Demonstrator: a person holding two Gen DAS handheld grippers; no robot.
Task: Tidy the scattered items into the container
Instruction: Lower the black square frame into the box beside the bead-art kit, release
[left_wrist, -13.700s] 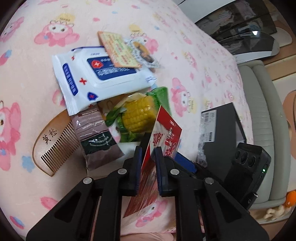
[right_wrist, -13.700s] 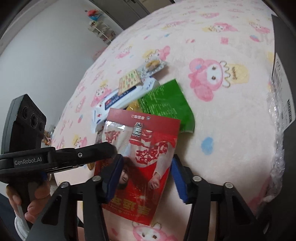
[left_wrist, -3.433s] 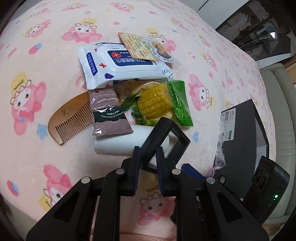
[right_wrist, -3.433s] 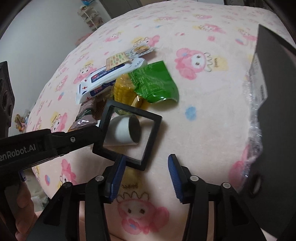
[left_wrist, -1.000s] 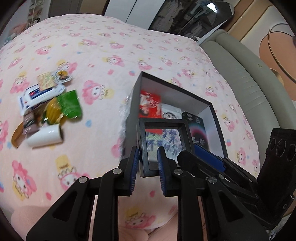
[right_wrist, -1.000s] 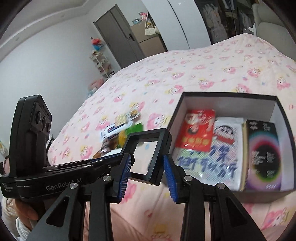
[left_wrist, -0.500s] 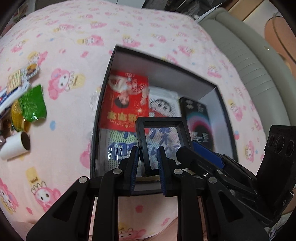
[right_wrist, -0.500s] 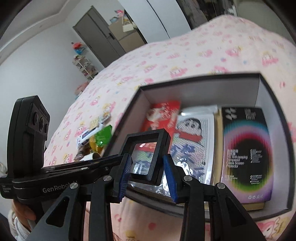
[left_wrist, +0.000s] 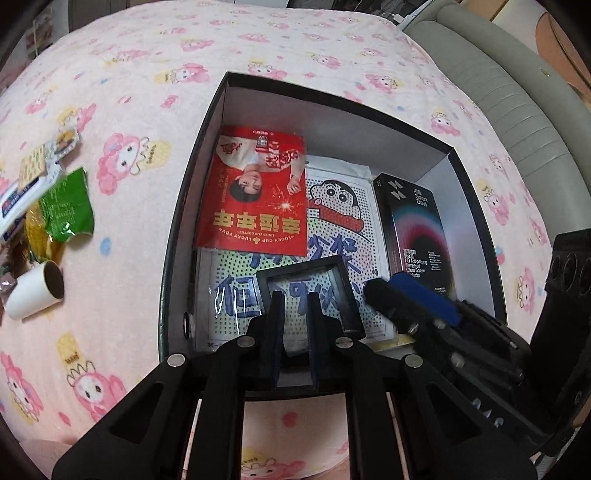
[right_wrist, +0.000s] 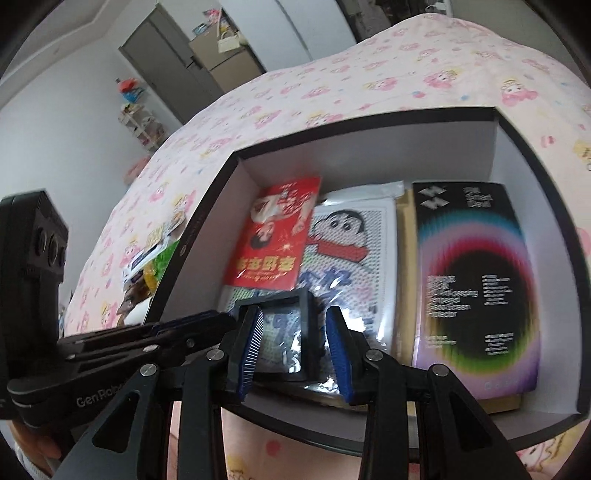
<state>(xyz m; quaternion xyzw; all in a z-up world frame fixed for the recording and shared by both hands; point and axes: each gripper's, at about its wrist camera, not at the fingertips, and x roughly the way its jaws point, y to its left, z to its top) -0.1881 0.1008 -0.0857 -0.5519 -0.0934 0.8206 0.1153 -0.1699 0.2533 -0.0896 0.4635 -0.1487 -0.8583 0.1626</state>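
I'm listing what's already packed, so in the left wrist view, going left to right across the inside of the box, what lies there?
Red packet → cartoon bead board → black screen protector box, all lying flat inside the box.

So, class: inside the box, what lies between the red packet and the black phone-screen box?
The cartoon sheet lies between the red packet and the black box; the left wrist view shows it best.
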